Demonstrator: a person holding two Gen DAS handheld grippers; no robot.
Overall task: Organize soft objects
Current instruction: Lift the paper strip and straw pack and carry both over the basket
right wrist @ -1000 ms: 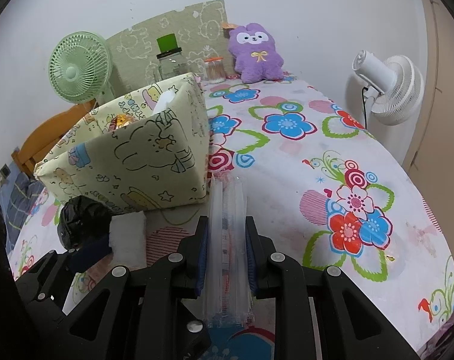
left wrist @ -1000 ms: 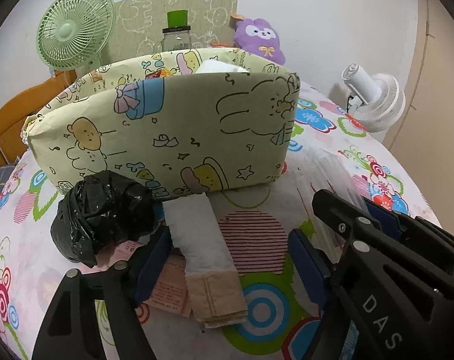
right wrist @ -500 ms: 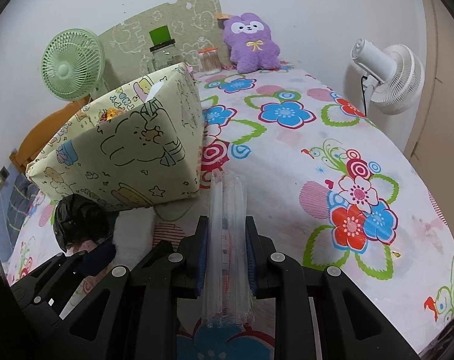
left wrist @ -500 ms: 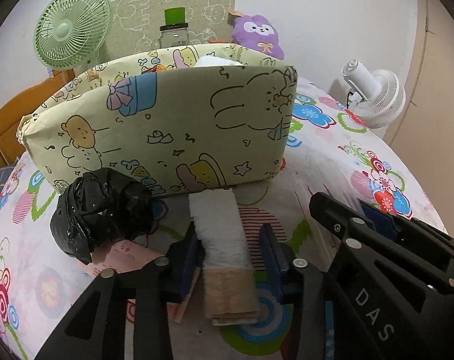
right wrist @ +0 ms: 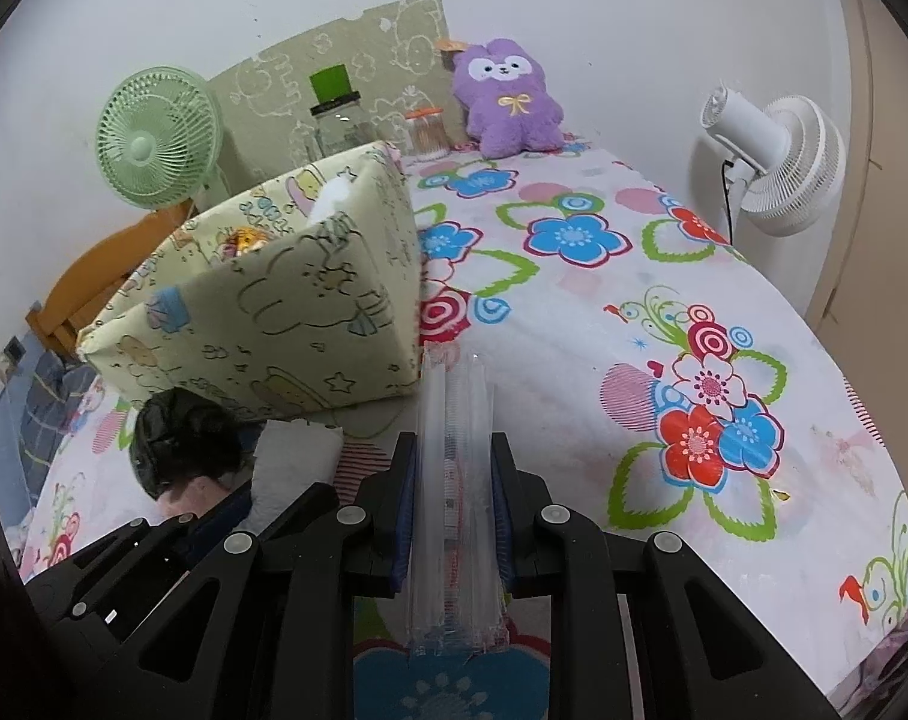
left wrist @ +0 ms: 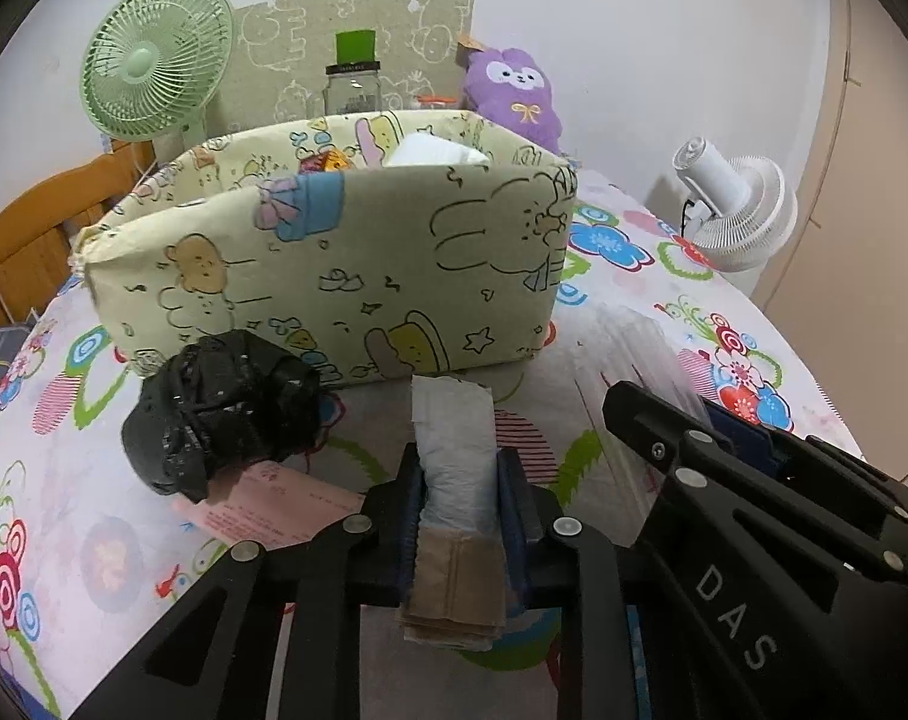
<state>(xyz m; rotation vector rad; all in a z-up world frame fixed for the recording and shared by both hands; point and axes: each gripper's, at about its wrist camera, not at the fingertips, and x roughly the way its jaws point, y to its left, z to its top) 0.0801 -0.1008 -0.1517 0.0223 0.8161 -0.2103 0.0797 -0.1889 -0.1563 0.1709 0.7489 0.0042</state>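
My left gripper has just closed; its pads clamp a folded white and tan bundle lying on the flowered tablecloth. My right gripper pinches a flat clear plastic packet that stands on edge between its jaws. Left of my left fingers: a crumpled black bag on a pink slip. Just beyond both fingers: the cartoon-print fabric box, with items inside. Farther: a glass jar, a purple plush toy, a green fan, a white fan, the pale wall.
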